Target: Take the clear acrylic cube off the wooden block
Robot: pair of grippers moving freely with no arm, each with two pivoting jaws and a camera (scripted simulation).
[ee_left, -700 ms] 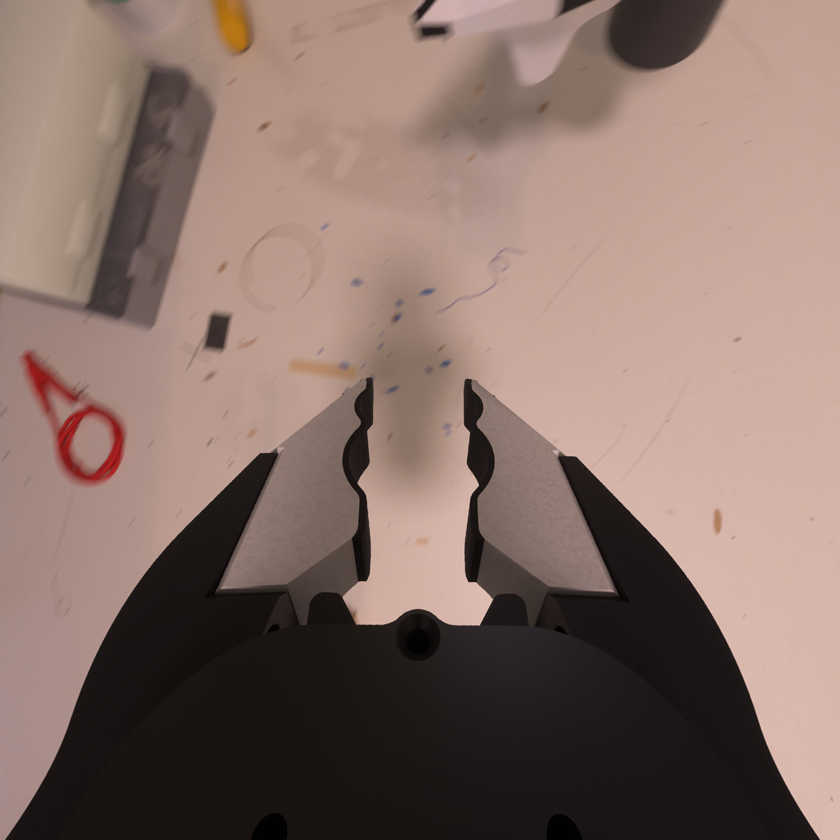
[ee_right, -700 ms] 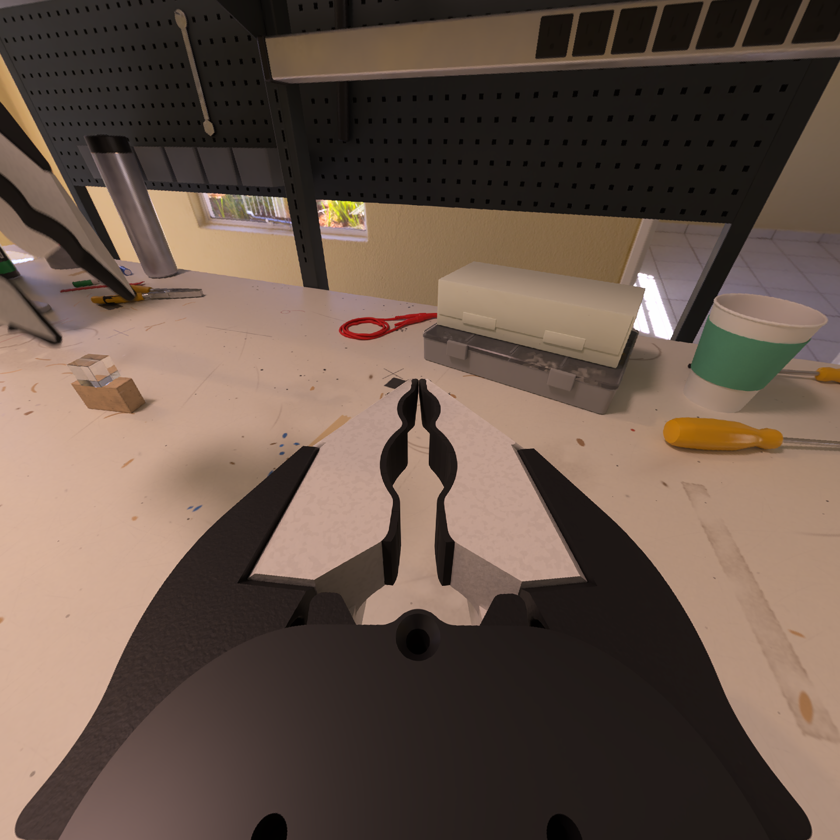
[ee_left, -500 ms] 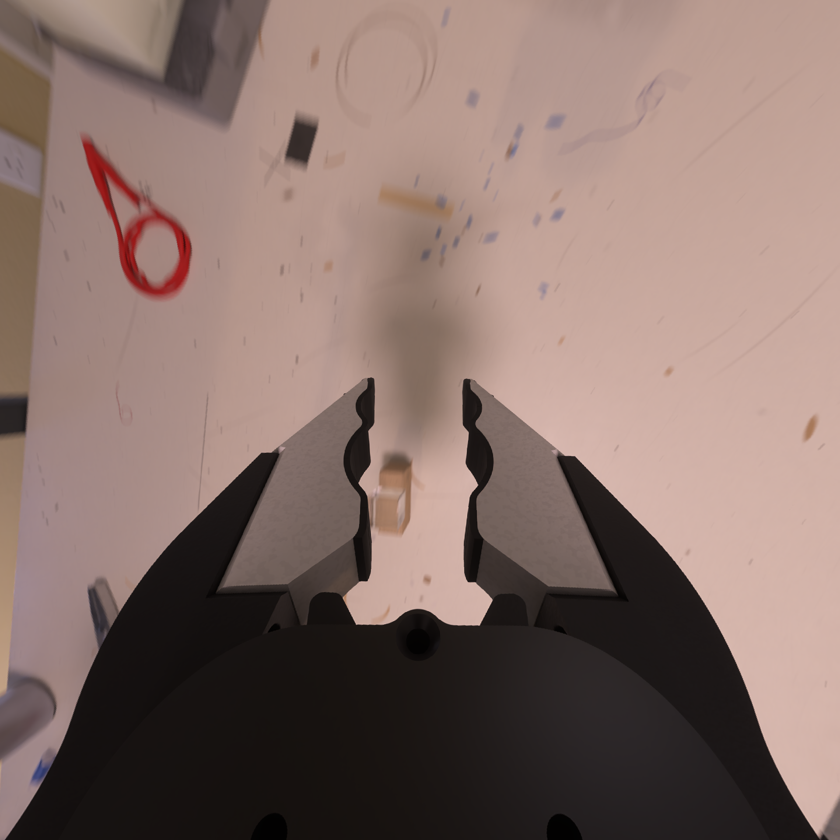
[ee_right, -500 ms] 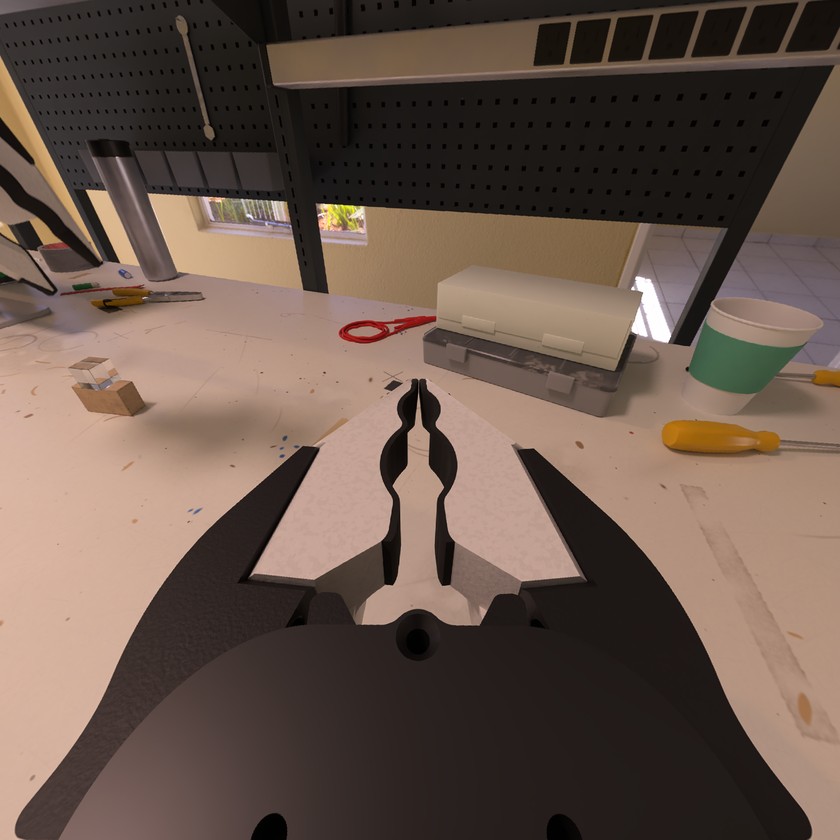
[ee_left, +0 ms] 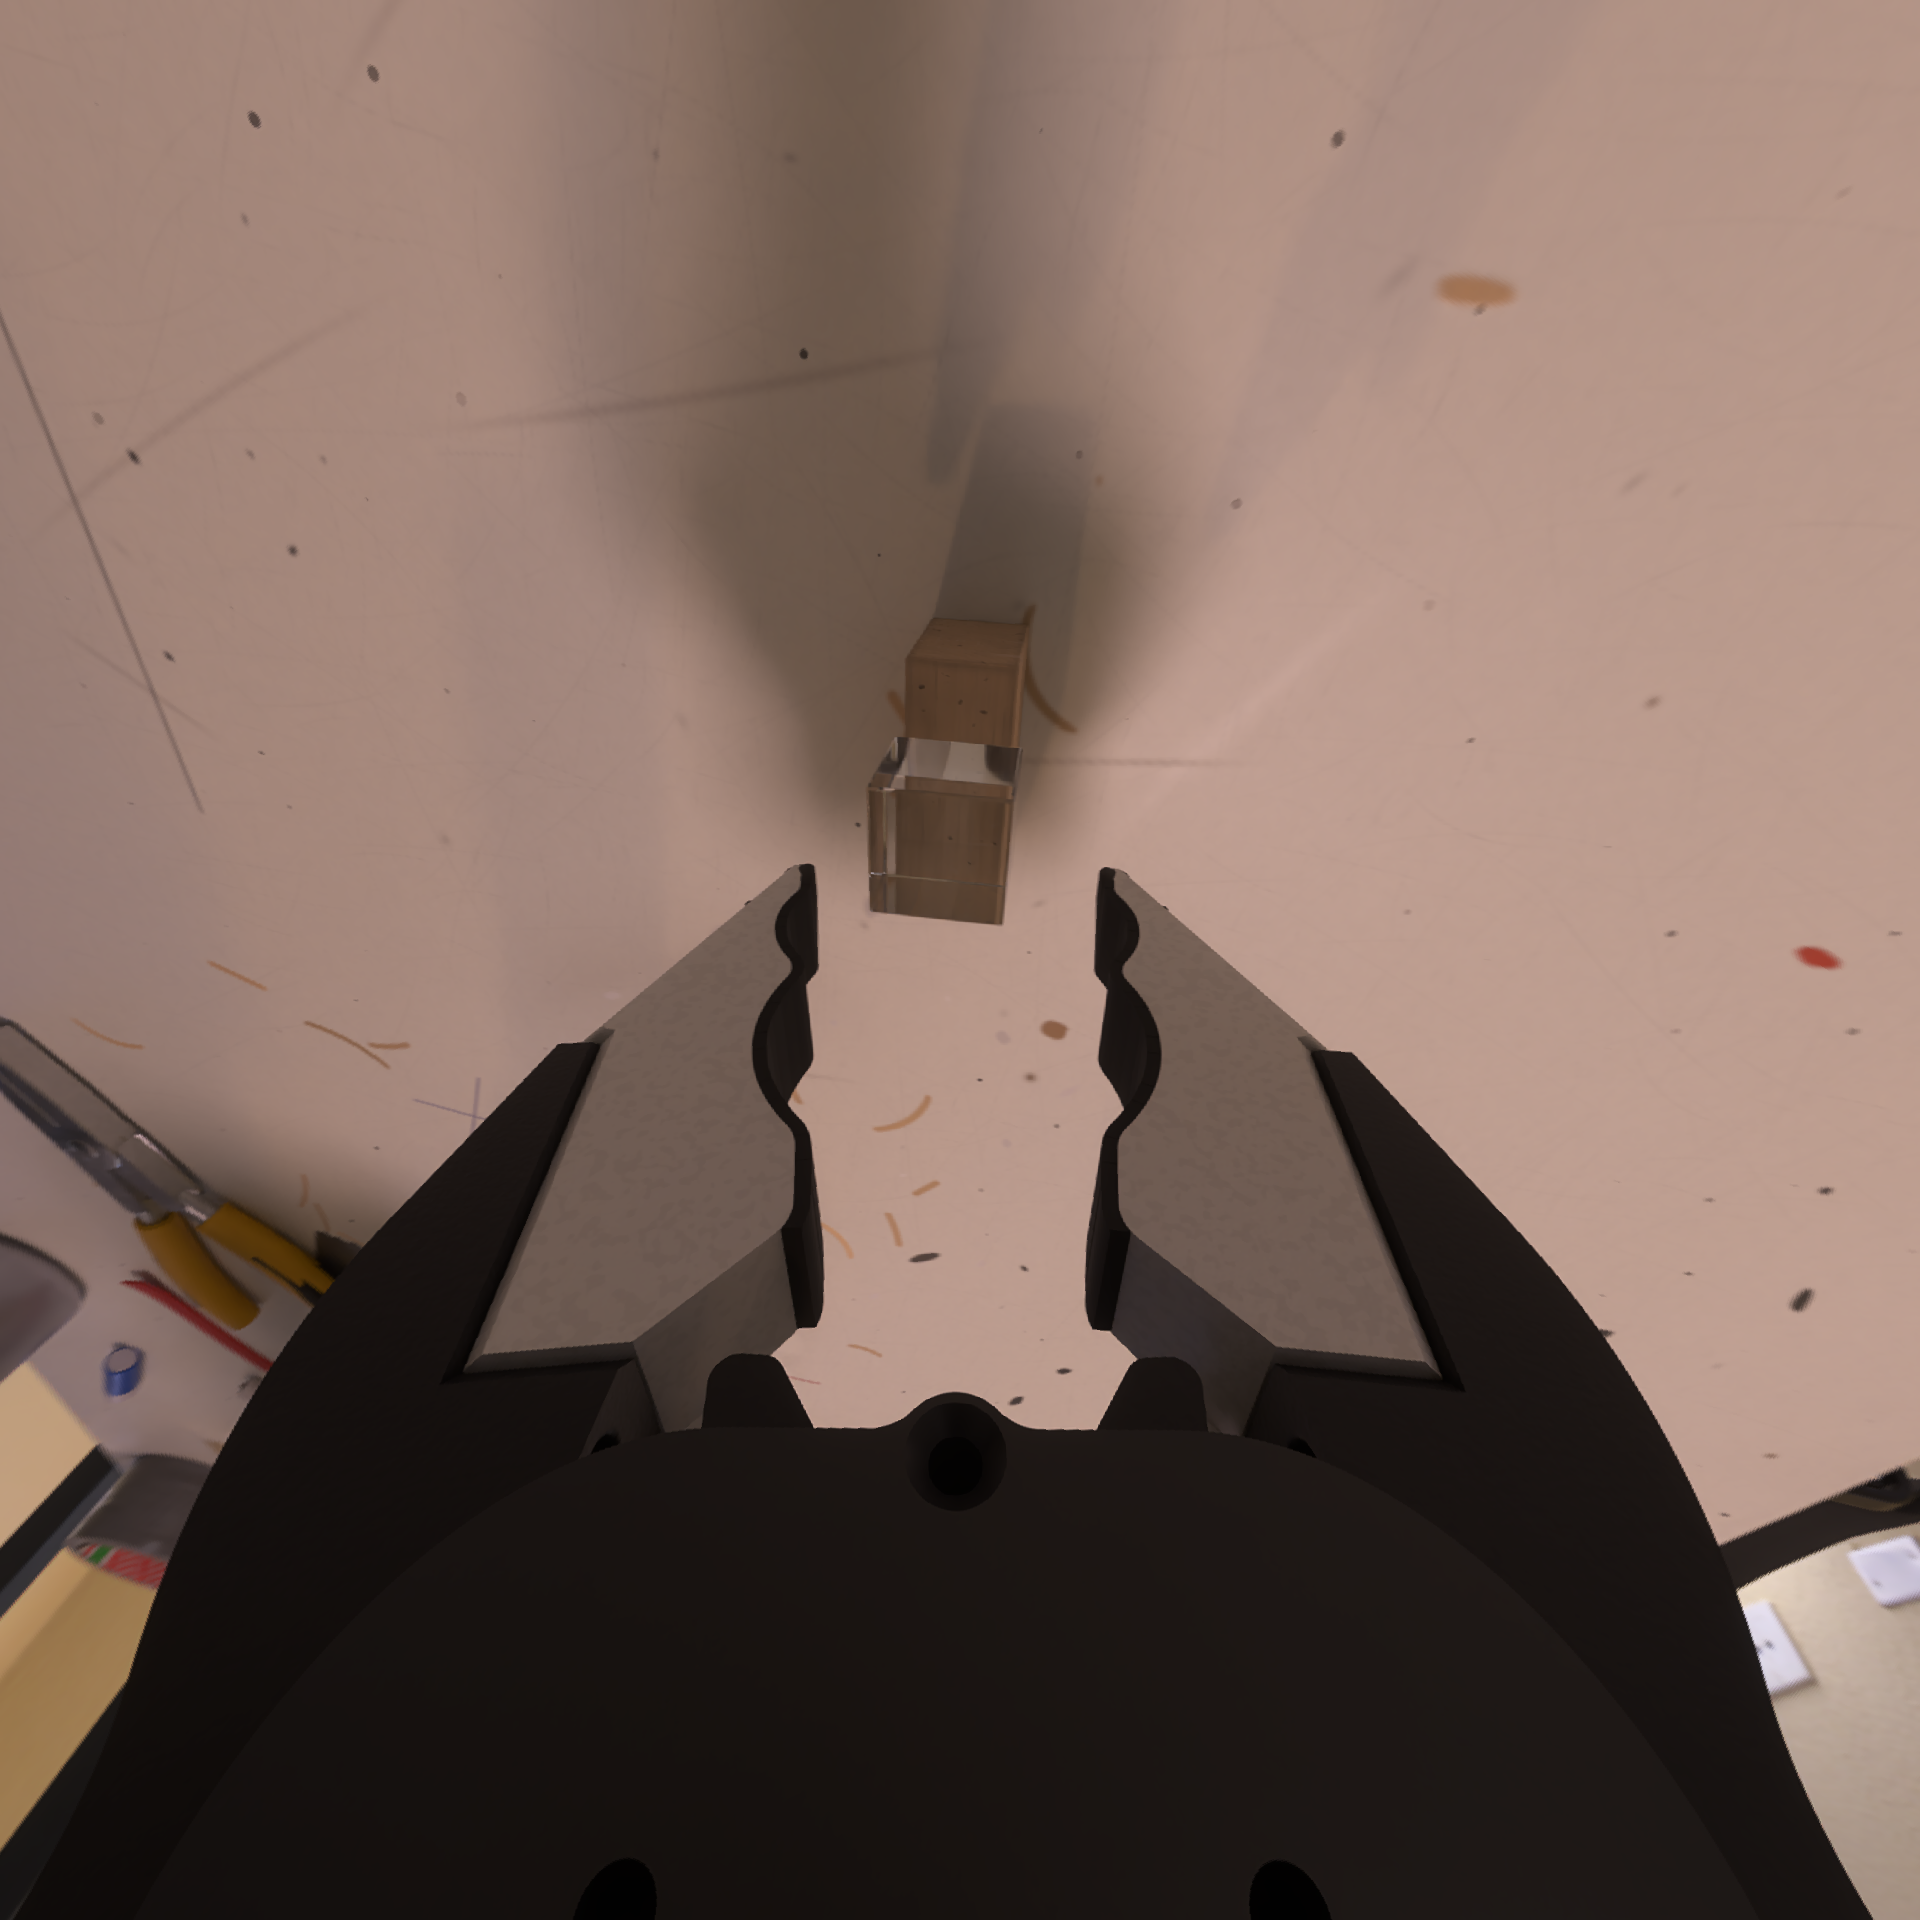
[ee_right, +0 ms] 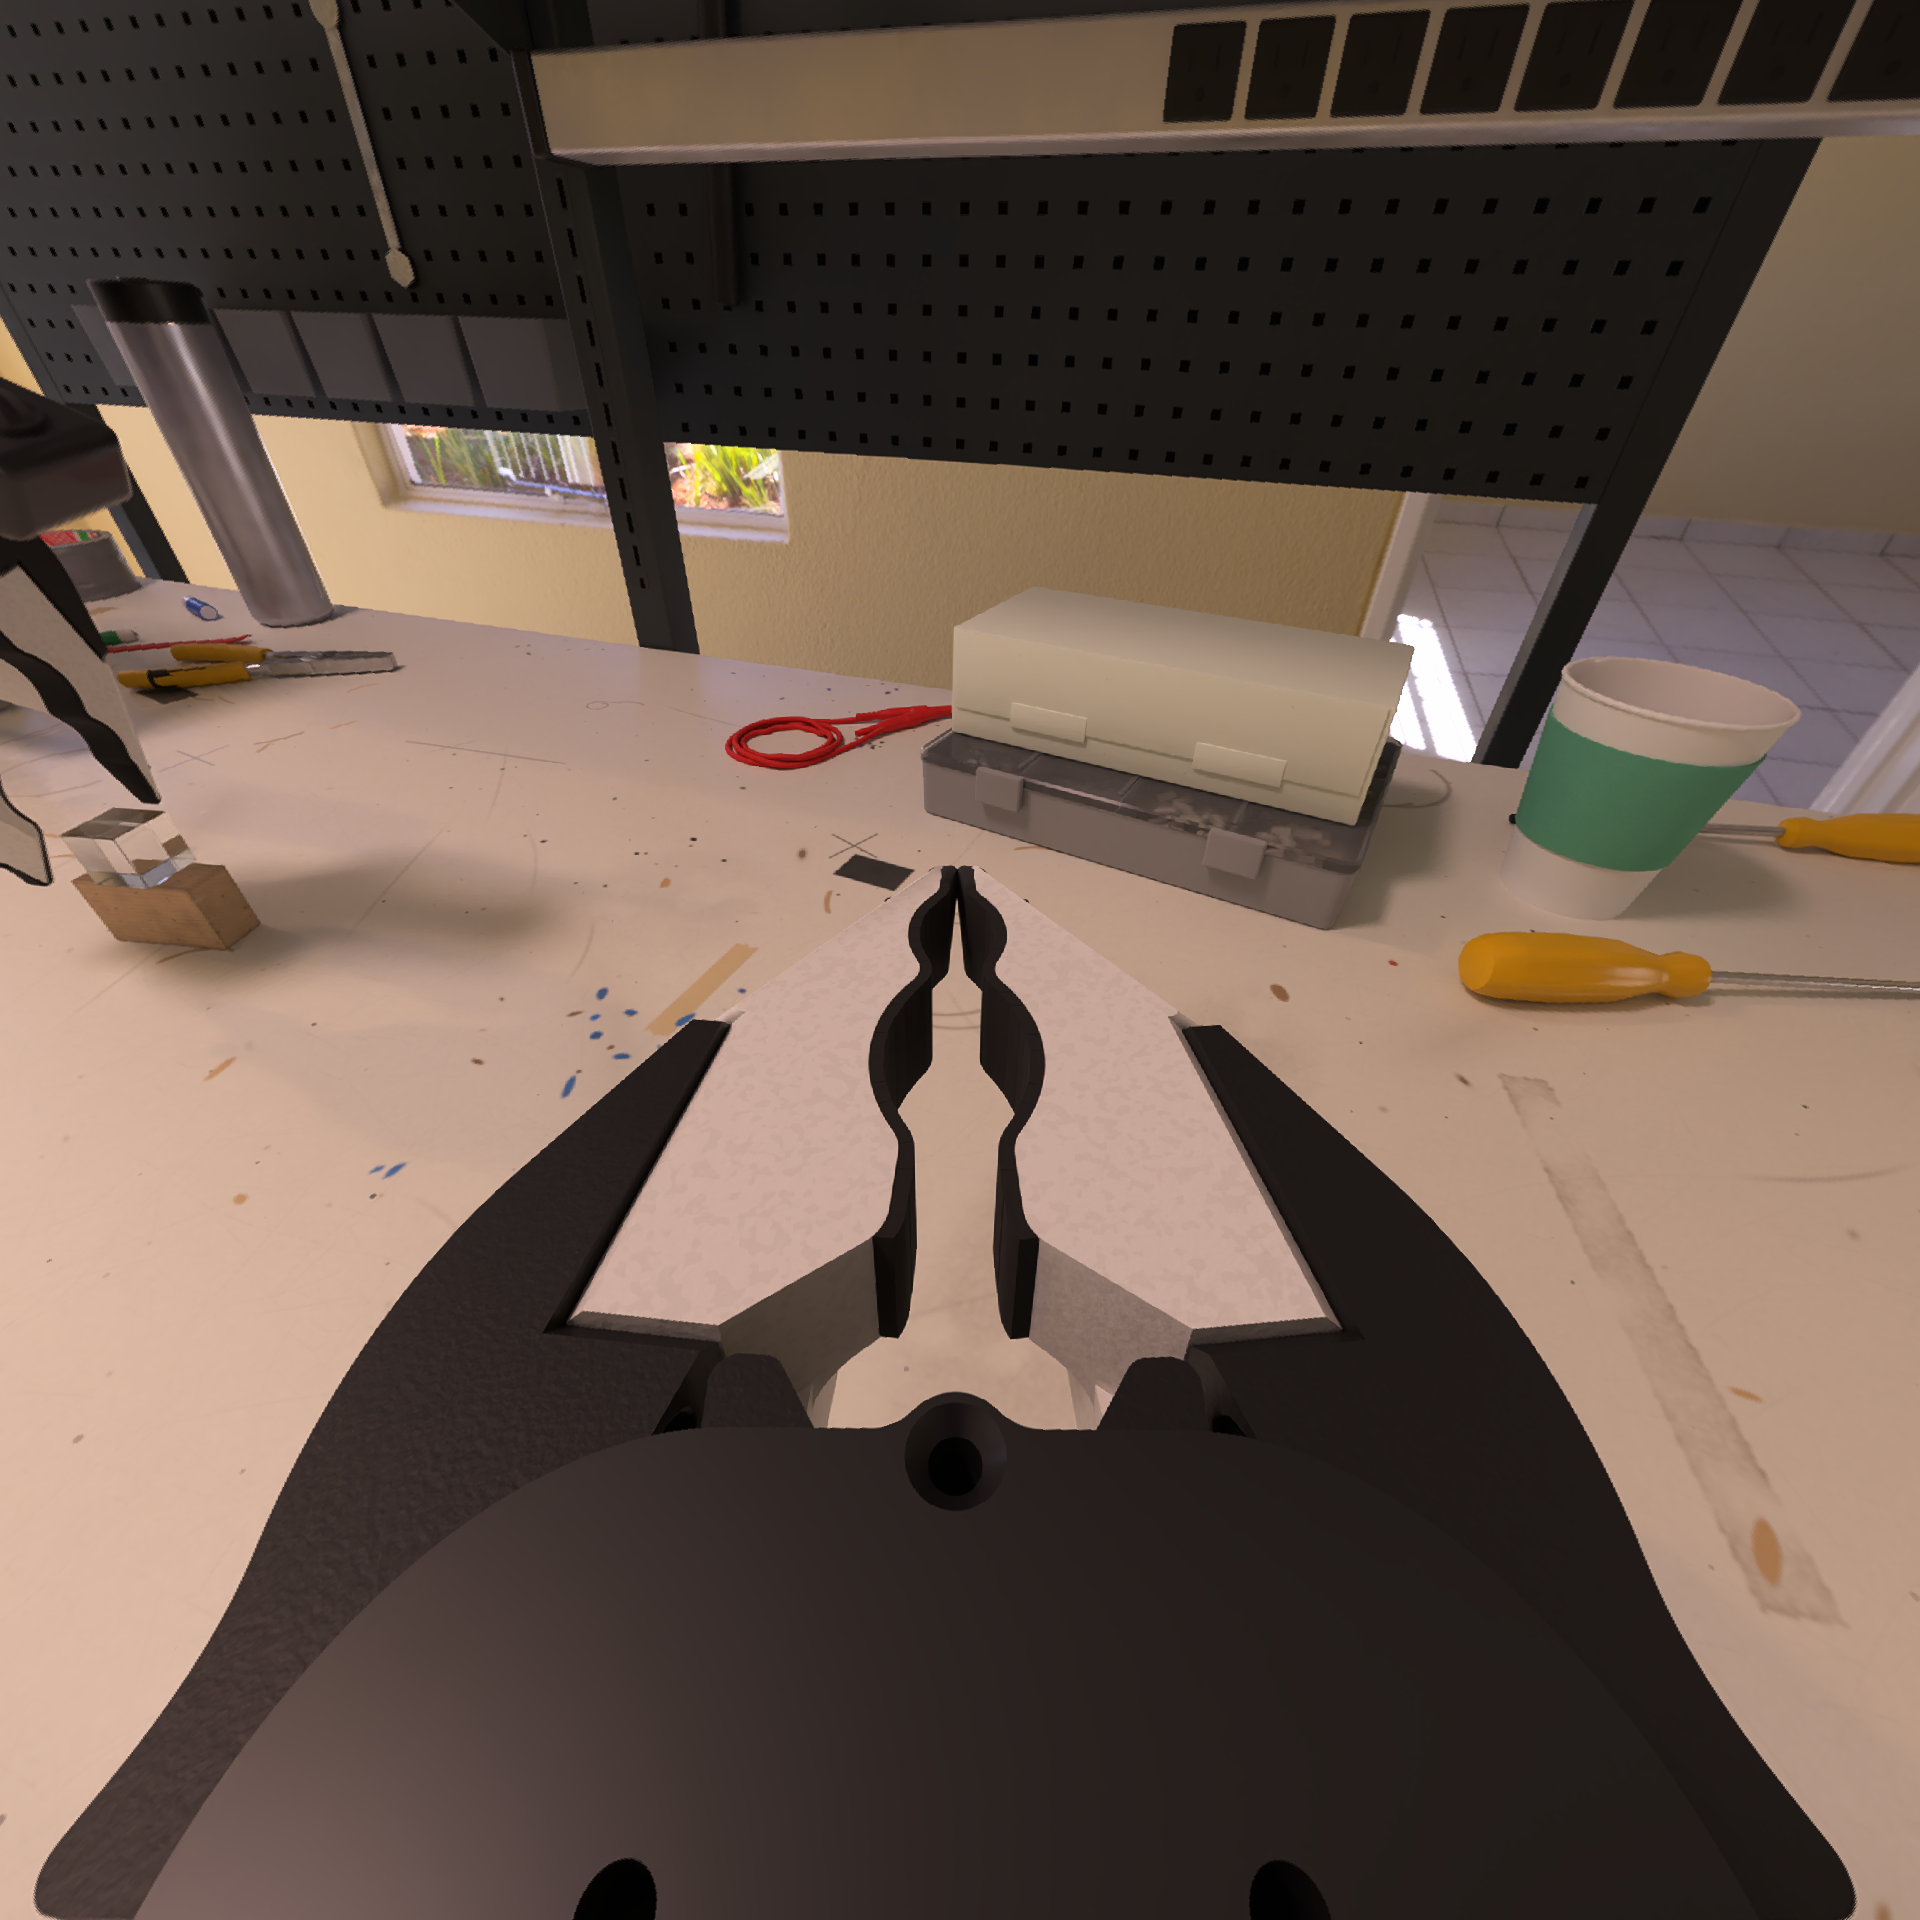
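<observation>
I have the workbench [ee_right: 1351, 1299] spread under both cameras, scuffed and speckled with paint. At its back, in the right wrist view, a cream case sits on a grey parts box [ee_right: 1153, 821], with a paper cup [ee_right: 1642, 790] to its right and a yellow-handled screwdriver [ee_right: 1579, 968] lying in front of the cup. A red cable coil [ee_right: 790, 740] lies left of the box.

My right claw [ee_right: 956, 883] rests low over the bench, its tips pressed together on nothing. My left claw [ee_left: 956, 894] points down at the bench with its jaws wide apart and empty.

The wooden block [ee_left: 964, 675] sits on the bench just ahead of the left tips, and the clear cube [ee_left: 940, 831] stands on top of it, not yet between the fingers. From the right camera I see the same pair at far left, the cube [ee_right: 123, 847] on the block [ee_right: 171, 906], with the left claw's fingers [ee_right: 78, 696] just above.
</observation>
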